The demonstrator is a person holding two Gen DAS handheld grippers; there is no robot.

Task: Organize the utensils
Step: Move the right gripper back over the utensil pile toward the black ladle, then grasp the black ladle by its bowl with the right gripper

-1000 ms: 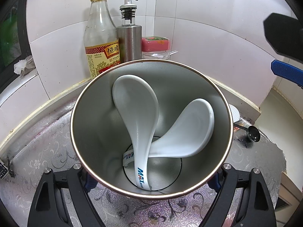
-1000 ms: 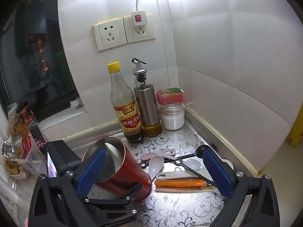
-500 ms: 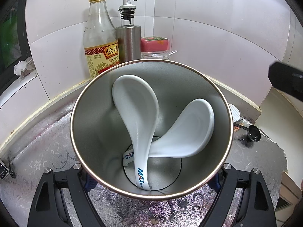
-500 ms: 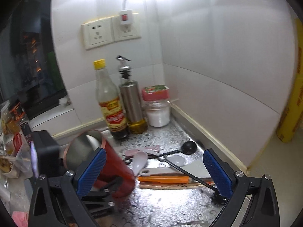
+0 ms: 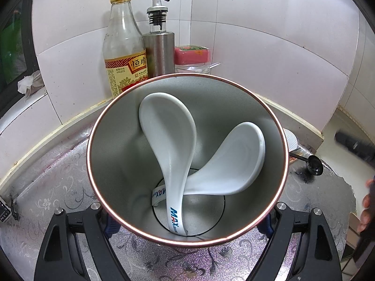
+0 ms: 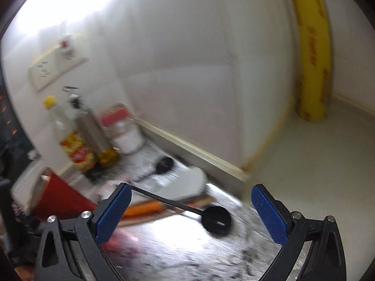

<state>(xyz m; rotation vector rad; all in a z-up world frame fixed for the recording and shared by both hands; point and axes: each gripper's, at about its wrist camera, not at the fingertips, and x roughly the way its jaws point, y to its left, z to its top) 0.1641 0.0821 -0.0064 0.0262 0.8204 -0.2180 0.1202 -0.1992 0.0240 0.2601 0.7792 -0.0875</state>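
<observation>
- Your left gripper (image 5: 187, 217) stays clamped on the red metal cup (image 5: 187, 159), jaws pressed to its outer wall on both sides; the cup sits on the foil-covered counter (image 5: 46, 201) and has not shifted over the last second.
- Two white ceramic spoons (image 5: 168, 140) stand inside the cup, handles down and crossed, bowls leaning on the far wall. Same as before: nothing added yet.
- Your right gripper (image 6: 191, 210) has swung right and dropped toward the counter; its view is motion-blurred. Jaws wide, nothing between the pads.
- The black measuring spoon (image 6: 215, 217) now lies near, between the open fingers, handle running left toward the orange-handled utensil (image 6: 143, 208). Earlier it sat far ahead in that view.
- A second black spoon (image 6: 164, 164) lies farther off, near the oil dispenser (image 6: 93, 128) and vinegar bottle (image 6: 70, 140).
- Judgement: the near black spoon is your next pick; several utensils remain outside the cup.
</observation>
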